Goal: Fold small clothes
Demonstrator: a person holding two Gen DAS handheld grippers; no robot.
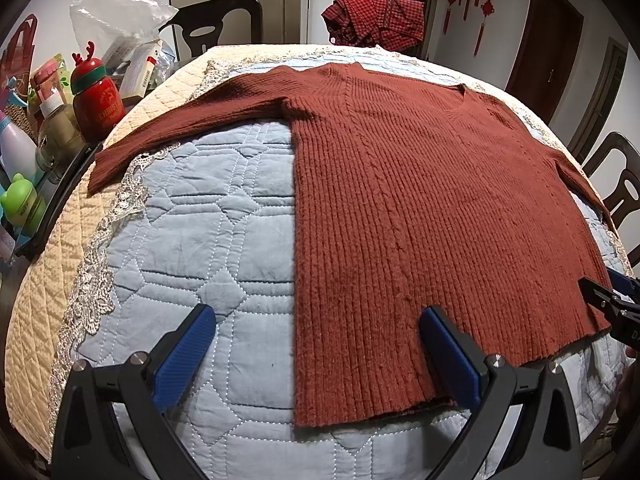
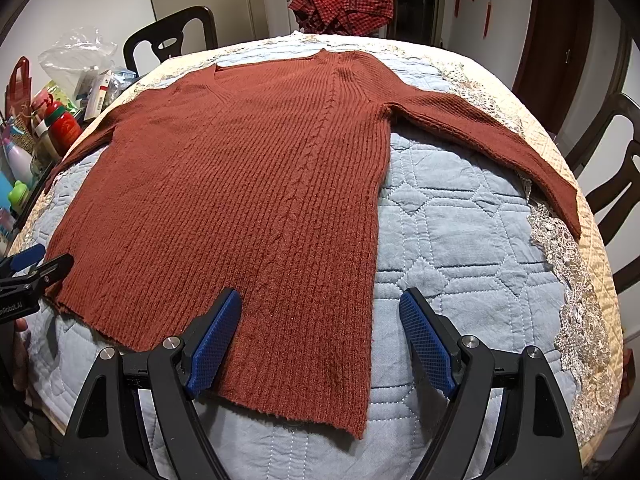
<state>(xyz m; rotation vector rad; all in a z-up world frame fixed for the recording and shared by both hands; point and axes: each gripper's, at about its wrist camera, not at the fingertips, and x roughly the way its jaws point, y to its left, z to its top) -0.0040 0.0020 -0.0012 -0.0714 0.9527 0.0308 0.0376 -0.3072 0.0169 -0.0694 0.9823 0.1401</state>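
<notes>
Left gripper (image 1: 318, 340): released, jaws spread wide, poised over the near-left corner of the hem; one pad above the sweater, the other above bare quilt, so as to straddle the side edge for a pinch.
Right gripper (image 2: 320, 326): likewise released and wide, poised over the near-right hem corner, straddling the opposite side edge; seen also at the edge of the left view (image 1: 612, 300).
Sweater (image 2: 240, 184): rust-brown ribbed knit with a V-neck, spread flat, hem toward the near edge of the table, neckline toward the far edge; laid open this way, apparently, to give clean fold lines.
Left sleeve (image 1: 168, 128): stretched out toward the left edge, cuff resting on the cream border of the quilt.
Right sleeve (image 2: 492, 140): stretched out toward the right edge, cuff near the lace trim.
Quilted cover (image 1: 208, 232): pale blue with stitched diamonds, draped over the table; soft footing, likely to let the knit slide little.
Red checked garment (image 1: 374, 20): heaped past the far edge, seemingly on a chair back, well apart from the sweater.
Bottles and packets (image 1: 80, 92): crowded off the left edge, clear of the folding area.
Stage: no fold made yet; both hem corners ungrasped.
Next move, by judgement: closing on the two corners together, for an even lift.
Risk: loose knit stretching or sagging if only one corner catches.
</notes>
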